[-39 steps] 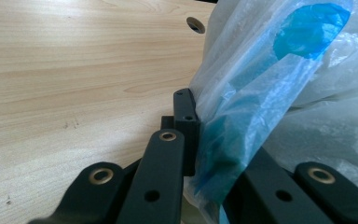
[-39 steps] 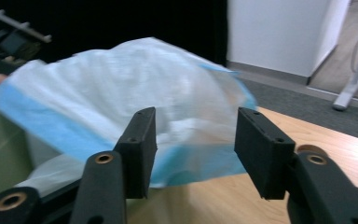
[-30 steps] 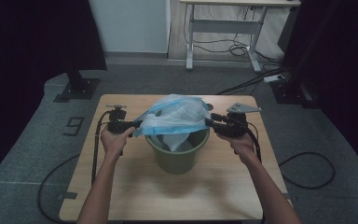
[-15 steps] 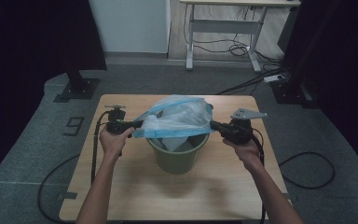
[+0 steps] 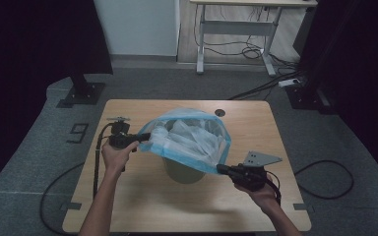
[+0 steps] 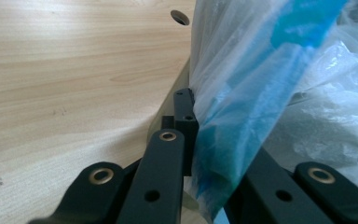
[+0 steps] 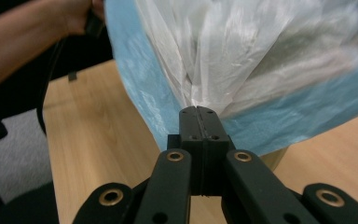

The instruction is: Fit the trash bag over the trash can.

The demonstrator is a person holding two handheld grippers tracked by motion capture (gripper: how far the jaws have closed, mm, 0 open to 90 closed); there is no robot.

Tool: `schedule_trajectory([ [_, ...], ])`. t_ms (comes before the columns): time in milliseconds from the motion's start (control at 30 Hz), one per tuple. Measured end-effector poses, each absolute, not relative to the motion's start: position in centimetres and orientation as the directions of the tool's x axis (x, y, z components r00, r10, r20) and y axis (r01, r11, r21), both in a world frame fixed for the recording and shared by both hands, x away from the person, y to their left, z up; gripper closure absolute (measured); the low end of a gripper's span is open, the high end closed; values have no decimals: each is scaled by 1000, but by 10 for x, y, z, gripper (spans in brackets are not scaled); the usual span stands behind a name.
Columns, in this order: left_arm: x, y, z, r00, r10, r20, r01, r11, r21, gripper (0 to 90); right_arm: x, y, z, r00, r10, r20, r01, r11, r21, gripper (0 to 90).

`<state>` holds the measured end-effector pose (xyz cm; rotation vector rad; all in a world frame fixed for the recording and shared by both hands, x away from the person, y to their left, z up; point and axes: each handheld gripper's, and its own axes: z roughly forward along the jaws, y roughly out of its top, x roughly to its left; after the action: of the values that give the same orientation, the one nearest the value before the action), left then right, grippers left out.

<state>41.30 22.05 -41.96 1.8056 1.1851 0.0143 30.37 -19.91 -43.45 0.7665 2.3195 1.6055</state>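
Thin blue-rimmed translucent plastic bag (image 5: 189,139) stretched over round olive-green bin (image 5: 183,169) on wooden surface (image 5: 142,196). We hold rim: left gripper (image 5: 142,136), right gripper (image 5: 222,169), both jaws clamped on film; mouth slants across bin.

Green bin (image 5: 182,170) mostly hidden beneath stretched blue bag (image 5: 189,139).

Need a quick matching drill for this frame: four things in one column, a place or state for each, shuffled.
1. left gripper
2. right gripper
3. bin
4. cable hole

a. olive, under the stretched bag
b. shut on the bag's near right edge
c. in the tabletop behind the bag
d. shut on the bag's left edge

Pairs: 1-d, 2-b, 3-a, 4-c
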Motion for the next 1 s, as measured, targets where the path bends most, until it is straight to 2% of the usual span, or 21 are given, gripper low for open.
schedule_trajectory([
  [200, 410, 219, -424, 544, 713, -442, 709, -110, 696, 890, 308, -191, -464, -849, 517, 110, 306, 312, 899, 888],
  [600, 406, 219, -421, 552, 712, -433, 702, -118, 702, 890, 328, -186, -494, -808, 587, 61, 324, 356, 876, 882],
  [700, 406, 219, -420, 555, 711, -432, 699, -118, 705, 890, 322, -196, -487, -781, 621, 65, 319, 308, 897, 698],
  [800, 406, 219, -420, 558, 710, -431, 695, -115, 710, 890, 311, -214, -472, -775, 628, 73, 292, 254, 922, 604],
  [1000, 405, 219, -420, 556, 711, -431, 694, -112, 711, 890, 303, -242, -434, -741, 670, 46, 229, 187, 955, 503],
])
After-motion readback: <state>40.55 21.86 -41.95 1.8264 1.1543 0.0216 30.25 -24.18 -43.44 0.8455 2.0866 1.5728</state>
